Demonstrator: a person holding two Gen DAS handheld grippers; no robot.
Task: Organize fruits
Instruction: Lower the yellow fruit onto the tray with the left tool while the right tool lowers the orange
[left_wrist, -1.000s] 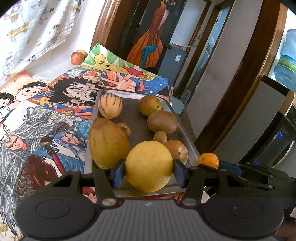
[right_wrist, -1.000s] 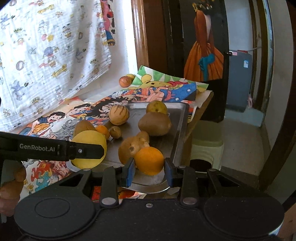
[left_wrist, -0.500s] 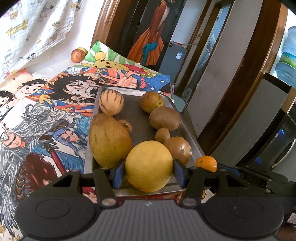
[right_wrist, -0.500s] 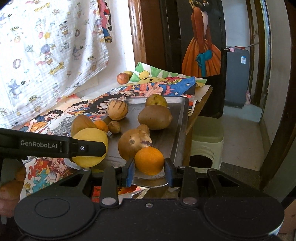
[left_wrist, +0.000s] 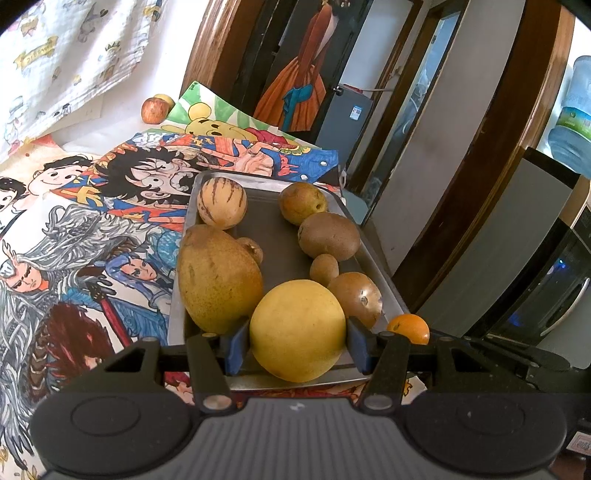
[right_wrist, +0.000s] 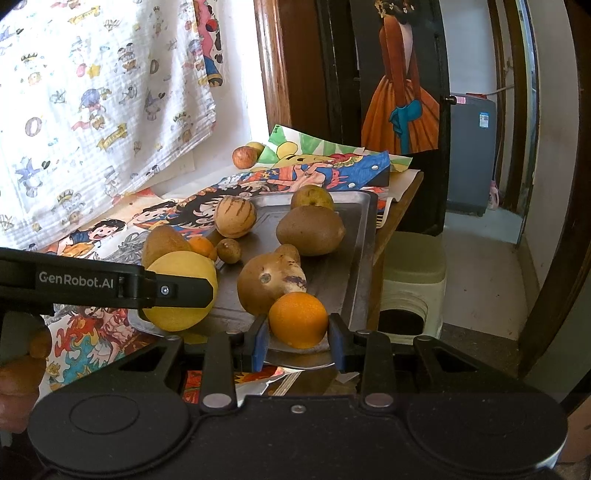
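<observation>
Yellow fruit (left_wrist: 297, 330) clamped in left gripper (left_wrist: 297, 345), orange (right_wrist: 298, 319) clamped in right gripper (right_wrist: 297, 341), both over near edge of metal tray (right_wrist: 354, 236), likely for placing among the fruit there.

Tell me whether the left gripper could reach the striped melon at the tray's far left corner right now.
Probably not yet: the left gripper is shut on the yellow fruit, and the big pear-shaped fruit lies between it and the striped melon.
</observation>
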